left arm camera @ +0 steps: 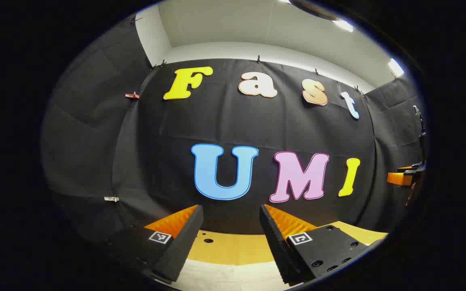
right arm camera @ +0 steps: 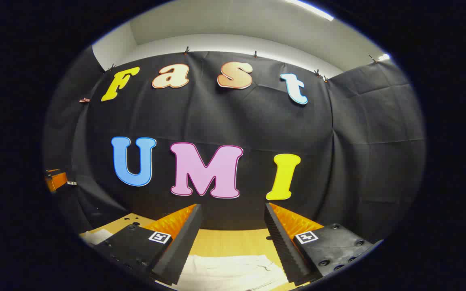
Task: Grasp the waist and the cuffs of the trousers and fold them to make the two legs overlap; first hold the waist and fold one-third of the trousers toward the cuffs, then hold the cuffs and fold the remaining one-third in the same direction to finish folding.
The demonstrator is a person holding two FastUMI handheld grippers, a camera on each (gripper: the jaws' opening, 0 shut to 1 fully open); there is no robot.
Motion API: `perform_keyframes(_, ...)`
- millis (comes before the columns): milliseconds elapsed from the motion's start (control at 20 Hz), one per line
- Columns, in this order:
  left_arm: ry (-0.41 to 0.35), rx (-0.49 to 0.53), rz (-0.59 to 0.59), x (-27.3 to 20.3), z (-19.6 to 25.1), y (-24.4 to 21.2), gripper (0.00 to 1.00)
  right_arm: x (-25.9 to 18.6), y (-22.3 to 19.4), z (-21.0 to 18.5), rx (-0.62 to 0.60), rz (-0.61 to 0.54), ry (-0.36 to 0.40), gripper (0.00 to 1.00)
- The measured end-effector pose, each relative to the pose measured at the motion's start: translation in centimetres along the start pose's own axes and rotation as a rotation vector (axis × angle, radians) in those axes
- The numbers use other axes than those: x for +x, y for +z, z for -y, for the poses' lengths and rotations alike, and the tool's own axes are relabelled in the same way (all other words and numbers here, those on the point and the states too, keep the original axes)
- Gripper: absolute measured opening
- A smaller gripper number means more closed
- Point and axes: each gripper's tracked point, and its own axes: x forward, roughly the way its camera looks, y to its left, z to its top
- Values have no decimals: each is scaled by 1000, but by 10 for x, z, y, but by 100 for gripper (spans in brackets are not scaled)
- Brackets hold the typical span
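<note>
Both views are evenly lit from bright ceiling strip lights [left arm camera: 395,66] above the booth, which glare white at the upper right. The fisheye lens bows the wall and ceiling lines strongly toward the edges. The centre is sharp; the rim darkens and softens. Shadows ahead of each tool are faint

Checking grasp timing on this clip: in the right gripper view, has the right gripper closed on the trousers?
No. The right gripper stands open and raised, with the pale trousers lying flat on the table below its fingers.
</note>
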Motion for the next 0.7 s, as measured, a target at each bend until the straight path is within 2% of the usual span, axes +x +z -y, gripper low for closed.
perform_keyframes(700, 0, 44, -25, -14, -5, -10, 89, -6, -9, -6, -83, -18, 40, 95)
